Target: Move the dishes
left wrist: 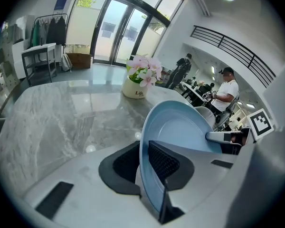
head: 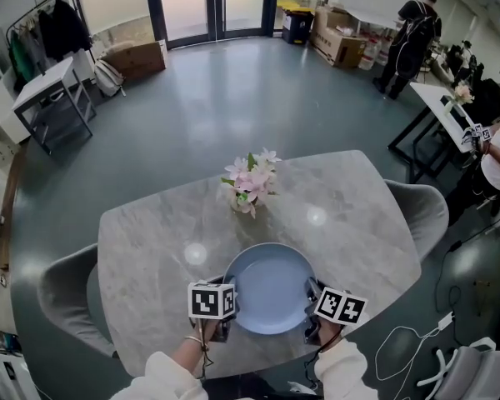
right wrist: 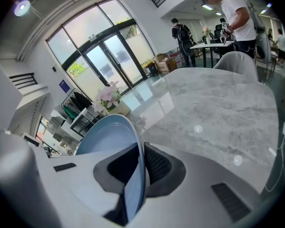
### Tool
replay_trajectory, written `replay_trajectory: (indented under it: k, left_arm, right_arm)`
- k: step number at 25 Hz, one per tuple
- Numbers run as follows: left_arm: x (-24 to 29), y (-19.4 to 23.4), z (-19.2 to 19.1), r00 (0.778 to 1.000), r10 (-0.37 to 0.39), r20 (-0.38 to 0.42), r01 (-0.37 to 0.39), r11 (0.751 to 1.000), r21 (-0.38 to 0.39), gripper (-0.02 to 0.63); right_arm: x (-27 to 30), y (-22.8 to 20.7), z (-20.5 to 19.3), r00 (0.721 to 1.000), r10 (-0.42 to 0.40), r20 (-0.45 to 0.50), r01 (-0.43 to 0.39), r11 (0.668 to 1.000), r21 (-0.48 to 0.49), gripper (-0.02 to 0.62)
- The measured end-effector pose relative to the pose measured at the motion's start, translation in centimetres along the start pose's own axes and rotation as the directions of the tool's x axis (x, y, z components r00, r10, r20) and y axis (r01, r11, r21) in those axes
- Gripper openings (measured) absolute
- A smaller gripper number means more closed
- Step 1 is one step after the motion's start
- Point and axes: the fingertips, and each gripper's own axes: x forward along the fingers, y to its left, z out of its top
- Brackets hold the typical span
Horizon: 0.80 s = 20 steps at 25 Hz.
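The left gripper point(left wrist: 143, 159) has its jaws clamped on the left rim of the blue plate point(head: 271, 288). Only its own view shows that pinch, and the right gripper point(left wrist: 211, 137) across the dish. The head view alone shows the plate level over the near edge of the table point(head: 358, 215), in front of the flower pot point(head: 248, 192). The right gripper view shows those jaws closed on the right rim.
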Motion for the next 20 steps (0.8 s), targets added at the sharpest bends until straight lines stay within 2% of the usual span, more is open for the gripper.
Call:
replay_trajectory:
  k: [8,20]
  left_arm:
    - [4.6,1.1,3.1,1.000,0.005,-0.008,-0.005,1.000,-0.010,0.041]
    - [9.2,2.6,5.7,0.999,0.022,-0.039,-0.022,1.000,-0.005,0.041]
  right_arm:
    - [4.6,-1.7,2.8,1.000,-0.007,0.004,0.007,1.000,0.021,0.086]
    - [9.7,-3.0,5.4,1.000,-0.014,0.008,0.014,0.999,0.030,0.087]
